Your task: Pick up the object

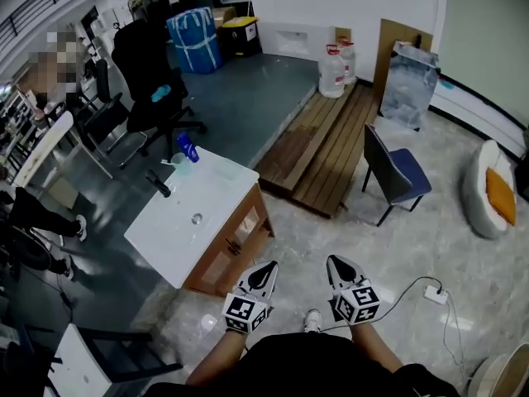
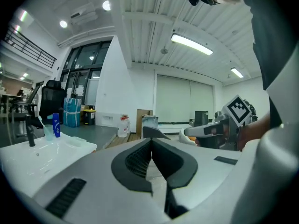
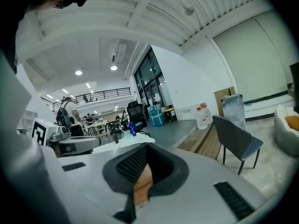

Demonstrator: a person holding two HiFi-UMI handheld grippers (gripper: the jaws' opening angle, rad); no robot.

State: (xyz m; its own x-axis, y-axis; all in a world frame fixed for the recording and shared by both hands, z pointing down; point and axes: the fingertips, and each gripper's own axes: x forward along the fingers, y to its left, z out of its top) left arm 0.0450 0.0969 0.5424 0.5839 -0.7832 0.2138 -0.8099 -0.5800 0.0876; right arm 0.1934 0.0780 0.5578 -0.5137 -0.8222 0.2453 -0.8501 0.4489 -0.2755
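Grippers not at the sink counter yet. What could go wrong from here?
The left gripper and right gripper are both shut; unopened, they could knock the blue bottle over.
The bottle stands close to a cup and the faucet; a jaw may clip them.
Floor cable beside the feet: trip risk.

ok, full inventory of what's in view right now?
sink counter: 1, white on wooden cabinet, left
faucet: 1, black, on counter
bottle: 1, blue, counter's far corner
office chair: 1, black, beyond counter
bag: 1, blue, far back
water jugs: 2, clear, back wall
platform: 1, wooden, centre
chair: 1, blue seat, right of platform
power strip: 1, white, floor, right
left gripper: 1, fingers together, empty, bottom centre
right gripper: 1, fingers together, empty, beside it
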